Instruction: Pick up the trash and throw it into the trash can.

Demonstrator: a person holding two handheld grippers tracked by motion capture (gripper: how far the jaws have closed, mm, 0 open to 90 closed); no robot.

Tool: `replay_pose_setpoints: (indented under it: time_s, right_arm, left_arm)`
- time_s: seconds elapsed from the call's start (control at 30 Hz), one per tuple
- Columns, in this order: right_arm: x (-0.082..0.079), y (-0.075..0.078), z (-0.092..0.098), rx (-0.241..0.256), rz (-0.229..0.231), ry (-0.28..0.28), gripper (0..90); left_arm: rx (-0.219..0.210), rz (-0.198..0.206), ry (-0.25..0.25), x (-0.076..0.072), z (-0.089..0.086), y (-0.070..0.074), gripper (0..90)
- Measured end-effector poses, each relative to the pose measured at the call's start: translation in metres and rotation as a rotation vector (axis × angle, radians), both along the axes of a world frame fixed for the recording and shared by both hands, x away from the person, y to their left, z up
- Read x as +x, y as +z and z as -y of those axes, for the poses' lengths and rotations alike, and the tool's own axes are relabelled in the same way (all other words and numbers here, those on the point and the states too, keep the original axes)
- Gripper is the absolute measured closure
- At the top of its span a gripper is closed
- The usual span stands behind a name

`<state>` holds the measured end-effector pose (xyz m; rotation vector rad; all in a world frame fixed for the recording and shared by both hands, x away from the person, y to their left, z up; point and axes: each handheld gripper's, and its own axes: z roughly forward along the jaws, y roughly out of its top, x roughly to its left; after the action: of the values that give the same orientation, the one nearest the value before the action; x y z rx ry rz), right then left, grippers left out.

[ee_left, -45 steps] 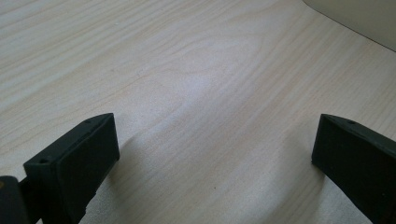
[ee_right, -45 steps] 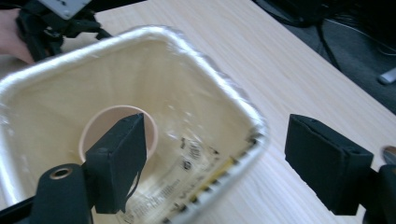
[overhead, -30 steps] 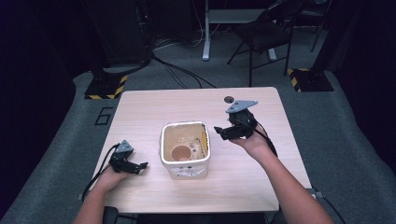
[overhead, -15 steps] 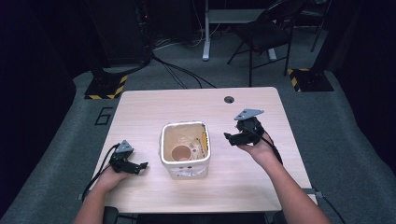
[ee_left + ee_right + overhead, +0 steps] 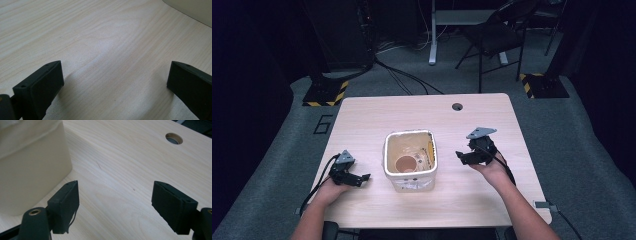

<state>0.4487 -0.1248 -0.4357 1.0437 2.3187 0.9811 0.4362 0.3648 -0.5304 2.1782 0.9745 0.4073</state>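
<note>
A cream tub (image 5: 409,159) sat mid-counter (image 5: 422,115). Left gripper (image 5: 362,178) rested near its left, jaws wide apart, holding nothing. Right gripper (image 5: 460,157) hovered just right, equally wide and empty.

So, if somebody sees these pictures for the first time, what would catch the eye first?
Probably the cream bin at the middle of the wooden table, with a brown cup inside. Next, the left gripper and the right gripper, one each side of it, both open and holding nothing.
</note>
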Motion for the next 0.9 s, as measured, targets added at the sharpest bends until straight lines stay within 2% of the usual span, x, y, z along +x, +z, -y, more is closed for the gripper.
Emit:
replay_pose_setpoints:
  time_s: [0.4,0.53,0.63,0.8,0.9]
  right_arm:
    - [-0.004,-0.025,0.014,0.007,-0.032,-0.047,21.7]
    - [-0.004,-0.035,0.018,-0.006,-0.028,-0.062,21.5]
    - [-0.006,-0.042,0.019,0.003,-0.034,-0.081,21.5]
    - [-0.007,-0.051,0.023,0.003,-0.020,-0.083,21.5]
    - [-0.007,-0.056,0.025,0.023,-0.017,-0.090,21.5]
  left_arm:
    - [-0.002,-0.001,0.001,0.000,0.000,0.000,0.5]
    - [-0.002,-0.001,0.001,0.000,0.000,0.000,0.5]
    - [-0.002,-0.001,0.001,0.000,0.000,0.000,0.5]
    - [0.002,0.000,-0.001,0.000,0.000,0.000,0.5]
    - [0.002,0.001,-0.001,0.000,0.000,0.000,0.5]
